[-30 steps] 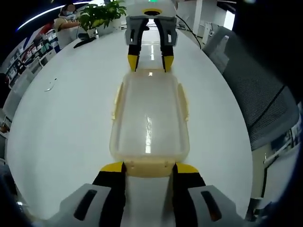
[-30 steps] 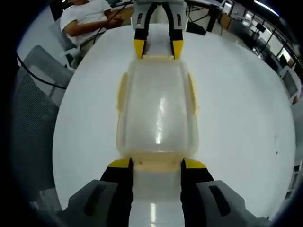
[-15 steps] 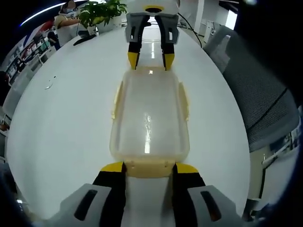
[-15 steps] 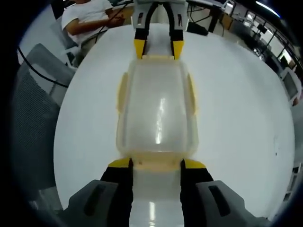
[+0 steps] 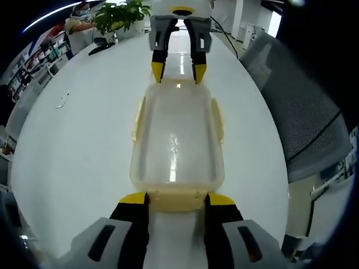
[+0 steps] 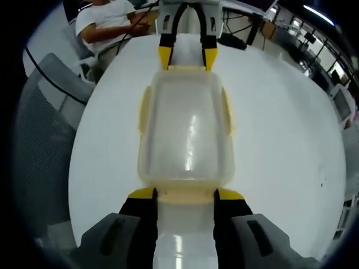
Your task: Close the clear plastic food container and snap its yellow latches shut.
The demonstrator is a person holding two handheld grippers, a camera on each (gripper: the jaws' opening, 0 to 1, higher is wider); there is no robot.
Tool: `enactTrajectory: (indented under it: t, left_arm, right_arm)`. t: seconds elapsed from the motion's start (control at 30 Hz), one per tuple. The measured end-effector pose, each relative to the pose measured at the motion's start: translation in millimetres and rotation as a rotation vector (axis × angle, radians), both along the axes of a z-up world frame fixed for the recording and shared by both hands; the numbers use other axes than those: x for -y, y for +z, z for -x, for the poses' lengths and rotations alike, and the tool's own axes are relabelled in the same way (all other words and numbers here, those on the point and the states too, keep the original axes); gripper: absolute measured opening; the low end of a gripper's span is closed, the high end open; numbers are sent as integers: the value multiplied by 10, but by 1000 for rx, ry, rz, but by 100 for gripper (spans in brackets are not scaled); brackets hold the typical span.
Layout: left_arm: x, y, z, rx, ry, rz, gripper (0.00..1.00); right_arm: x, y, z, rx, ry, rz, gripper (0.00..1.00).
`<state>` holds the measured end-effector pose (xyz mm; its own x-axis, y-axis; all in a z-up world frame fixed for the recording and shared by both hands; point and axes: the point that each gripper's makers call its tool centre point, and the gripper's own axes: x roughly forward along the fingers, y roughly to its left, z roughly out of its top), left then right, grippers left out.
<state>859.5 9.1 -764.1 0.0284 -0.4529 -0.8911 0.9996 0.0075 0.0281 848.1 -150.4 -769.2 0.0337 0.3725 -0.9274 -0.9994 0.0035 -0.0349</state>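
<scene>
The clear plastic container with its lid on lies lengthwise between my two grippers over the white table. My left gripper is shut on the yellow end latch nearest to it. At the far end the right gripper meets the container. In the right gripper view the same container runs away from my right gripper, which is shut on its near end latch, and the left gripper holds the far end. Pale yellow side latches lie along both long sides.
A grey mesh chair stands by the table's edge. A potted plant sits at the far end, with a small object lying on the tabletop. A seated person in a white shirt is beyond the table, beside another mesh chair.
Both views have drifted slightly against the table and chairs, while the container stays fixed between the two grippers. Neither grip has changed.
</scene>
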Motion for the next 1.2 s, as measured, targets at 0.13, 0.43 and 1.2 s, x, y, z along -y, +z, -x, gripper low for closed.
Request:
enactTrajectory:
  t: [0.13, 0.43, 1.2]
  left_arm:
    - [4, 69, 42, 1, 4, -3, 32]
    - [26, 209, 118, 8, 5, -13, 32]
    - [259, 541, 286, 33, 23, -29, 31]
  right_arm:
    - [11, 58, 26, 2, 3, -5, 35]
    - [33, 201, 90, 6, 9, -19, 35]
    - [266, 496, 230, 39, 25, -41, 34]
